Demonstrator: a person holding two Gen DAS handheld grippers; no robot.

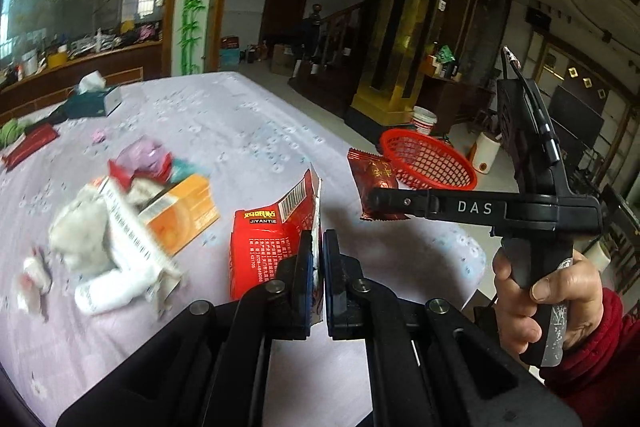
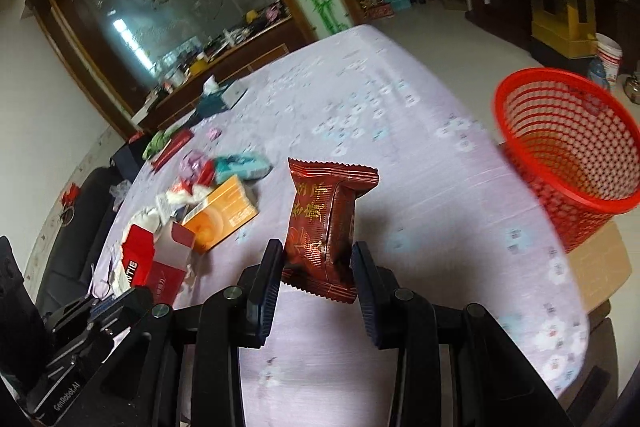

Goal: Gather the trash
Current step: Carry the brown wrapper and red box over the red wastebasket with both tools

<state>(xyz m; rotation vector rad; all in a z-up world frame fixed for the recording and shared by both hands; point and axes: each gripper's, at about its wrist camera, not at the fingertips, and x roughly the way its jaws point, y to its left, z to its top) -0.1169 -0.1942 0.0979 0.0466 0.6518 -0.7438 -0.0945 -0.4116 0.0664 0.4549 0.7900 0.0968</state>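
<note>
Two grippers each hold one piece of trash above the table (image 1: 248,131): the left gripper (image 1: 319,251) is nearly closed on one red carton (image 1: 272,239), the right gripper (image 2: 316,263) clamps one brown snack packet (image 2: 324,223). One red basket (image 2: 568,147) stands beyond the table's edge; one orange box (image 2: 224,215) lies among the litter.

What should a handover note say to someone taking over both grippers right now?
Left gripper: shut on the red box, held above the table.
Right gripper: shut on the brown snack packet, also held up.
Red basket: beside the table's edge, looks empty.
Done: two items picked up.
Left: drop both in the basket, then clear the orange box, tissues and wrappers.
</note>
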